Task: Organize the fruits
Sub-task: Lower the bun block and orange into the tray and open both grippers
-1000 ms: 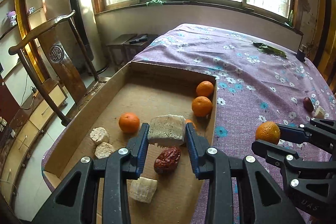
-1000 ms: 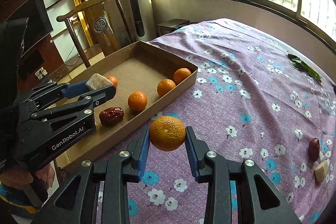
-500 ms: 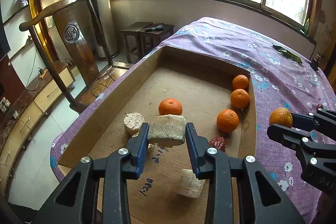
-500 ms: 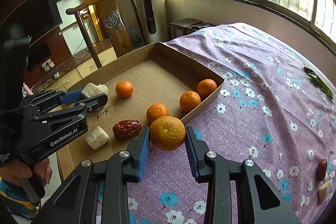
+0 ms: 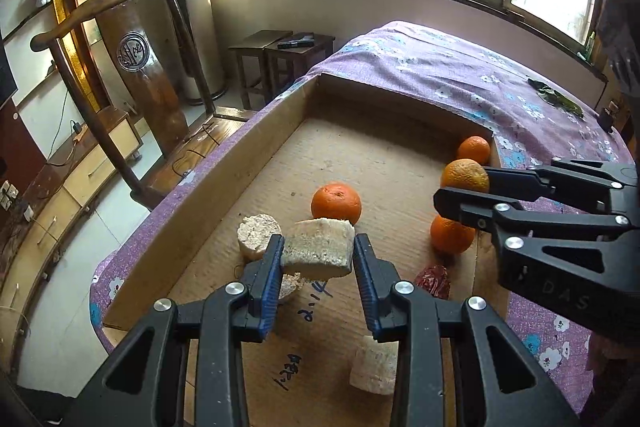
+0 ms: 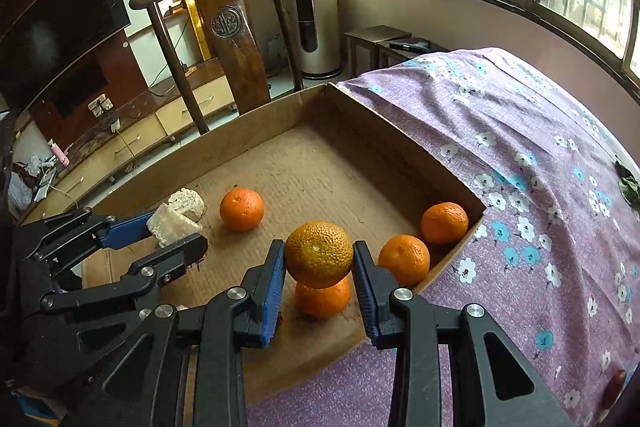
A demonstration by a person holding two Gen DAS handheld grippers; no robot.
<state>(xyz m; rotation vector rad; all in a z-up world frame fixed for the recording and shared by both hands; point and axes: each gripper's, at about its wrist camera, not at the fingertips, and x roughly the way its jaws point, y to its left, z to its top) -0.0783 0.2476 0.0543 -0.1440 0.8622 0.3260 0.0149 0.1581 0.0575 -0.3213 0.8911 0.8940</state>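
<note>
Both your grippers are clamped: left gripper (image 5: 318,254) on a pale chunk (image 5: 319,247), right gripper (image 6: 319,259) on an orange (image 6: 319,253) (above the box (image 6: 404,141)).

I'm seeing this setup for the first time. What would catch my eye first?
Two things held in the air over the cardboard box: the right tool is shut on a dull orange, and the left tool is shut on a pale spongy chunk. Under them, four brighter oranges lie on the box floor, three near its right wall.
</note>
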